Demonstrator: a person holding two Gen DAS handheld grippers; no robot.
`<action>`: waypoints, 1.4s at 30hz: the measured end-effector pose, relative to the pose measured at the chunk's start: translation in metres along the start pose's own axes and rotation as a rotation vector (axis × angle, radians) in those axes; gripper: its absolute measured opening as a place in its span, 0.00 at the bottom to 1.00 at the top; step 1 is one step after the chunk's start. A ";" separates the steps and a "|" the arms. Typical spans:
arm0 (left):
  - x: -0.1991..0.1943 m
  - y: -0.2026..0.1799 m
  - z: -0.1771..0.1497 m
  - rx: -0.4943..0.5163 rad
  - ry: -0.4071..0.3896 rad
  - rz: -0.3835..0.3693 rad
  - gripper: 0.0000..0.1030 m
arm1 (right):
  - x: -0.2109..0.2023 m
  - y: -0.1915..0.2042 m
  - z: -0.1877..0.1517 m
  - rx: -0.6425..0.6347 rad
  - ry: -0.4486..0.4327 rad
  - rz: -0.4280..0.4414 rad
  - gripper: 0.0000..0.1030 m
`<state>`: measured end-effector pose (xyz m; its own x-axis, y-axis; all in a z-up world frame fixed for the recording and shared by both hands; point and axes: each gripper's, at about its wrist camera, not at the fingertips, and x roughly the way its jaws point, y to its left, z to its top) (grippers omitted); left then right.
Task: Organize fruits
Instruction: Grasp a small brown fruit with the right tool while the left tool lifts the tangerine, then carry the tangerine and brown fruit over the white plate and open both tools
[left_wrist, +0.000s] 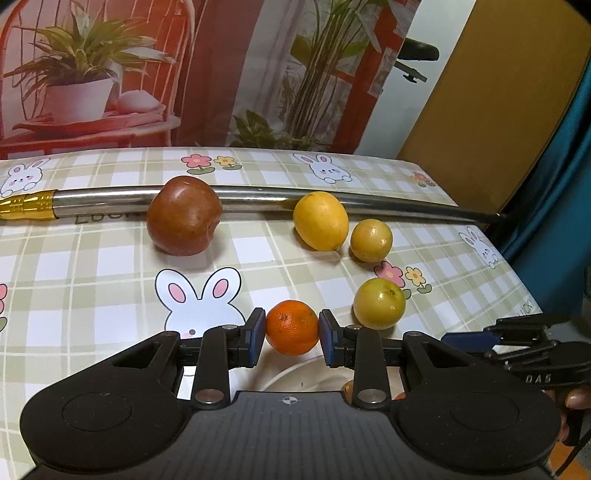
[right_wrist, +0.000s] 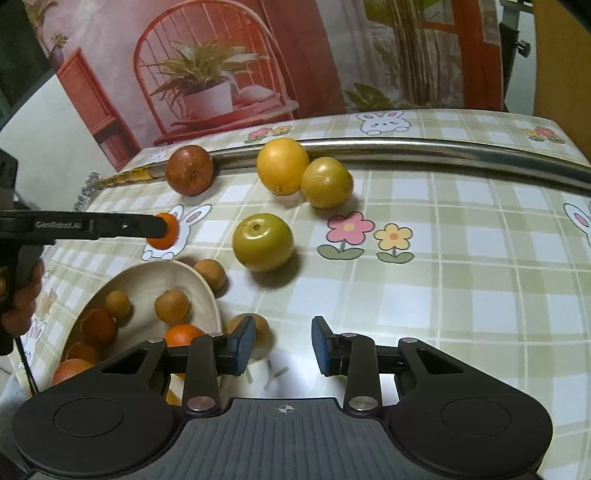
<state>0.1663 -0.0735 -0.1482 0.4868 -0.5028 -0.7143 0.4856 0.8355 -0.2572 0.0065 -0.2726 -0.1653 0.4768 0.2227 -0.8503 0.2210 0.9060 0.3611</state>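
- Left tongs (left_wrist: 291, 334) clamp a small orange mandarin (left_wrist: 291, 326) just above the white bowl (right_wrist: 147, 280); right tongs (right_wrist: 283, 345) gape, gripping nothing.
- At 1 o'clock on the tabletop (left_wrist: 92, 280), a green fruit (left_wrist: 379, 302).
- Farther, at 12, yellow lemon (left_wrist: 320, 220); at 11, red apple (left_wrist: 184, 215) against the steel pipe (left_wrist: 110, 201).

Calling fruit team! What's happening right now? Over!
Left gripper shut on small orange. Right gripper open, empty. Bowl part full. Green fruit sits close by.
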 end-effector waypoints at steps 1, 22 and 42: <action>-0.001 0.000 -0.001 -0.003 -0.001 0.000 0.32 | 0.000 -0.001 0.001 0.006 -0.006 0.004 0.31; -0.034 0.002 -0.019 -0.051 -0.043 0.007 0.32 | 0.003 0.001 0.002 0.039 -0.067 0.012 0.31; -0.045 0.000 -0.036 -0.059 -0.019 0.004 0.32 | 0.025 0.010 0.010 0.006 -0.076 -0.028 0.22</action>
<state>0.1181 -0.0428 -0.1399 0.5027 -0.5035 -0.7027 0.4402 0.8487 -0.2932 0.0289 -0.2612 -0.1786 0.5335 0.1686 -0.8288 0.2400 0.9095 0.3395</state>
